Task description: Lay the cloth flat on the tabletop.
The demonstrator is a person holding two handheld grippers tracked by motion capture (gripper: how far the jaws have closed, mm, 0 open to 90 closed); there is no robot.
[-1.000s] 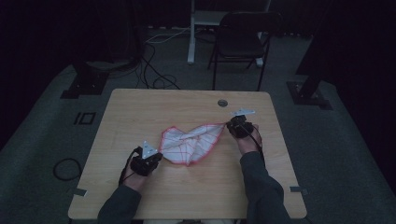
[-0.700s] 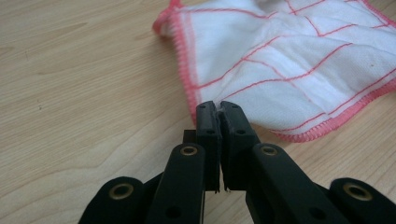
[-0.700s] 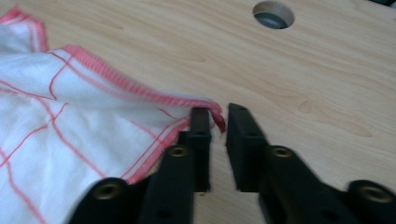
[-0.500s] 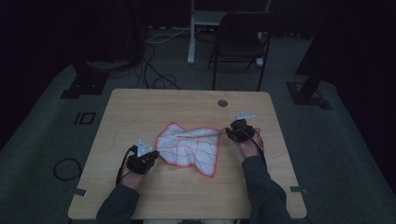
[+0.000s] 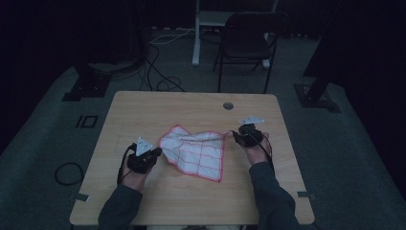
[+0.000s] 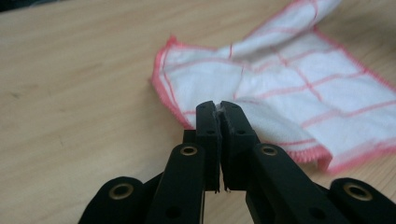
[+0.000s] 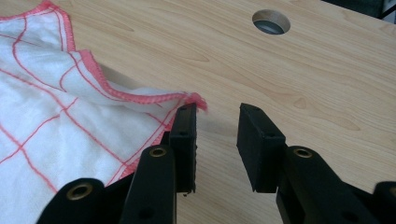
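Dim grey carpet surrounds the pale wooden counter (image 5: 143, 201), with a black chair (image 5: 249, 43) standing beyond its far edge and a round cable hole (image 5: 228, 105) set near that edge. On the middle of the counter lies a white cotton cloth with a red grid and red stitched hem (image 5: 196, 151), partly spread and rumpled toward its far side.

The left claw (image 5: 158, 152) sits toward the near left corner, at the cloth's left edge. Its jaws are pressed together on a fold of the cloth's edge (image 6: 261, 121), with a sliver of white fabric showing between the pads, and that fold is lifted slightly off the wood.

The right claw (image 5: 234, 135) sits toward the right edge of the counter, at the cloth's right corner. Its jaws have just been opening and now stand apart with bare wood between them. The cloth's red corner (image 7: 196, 99) rests against the tip of one jaw, not pinched.
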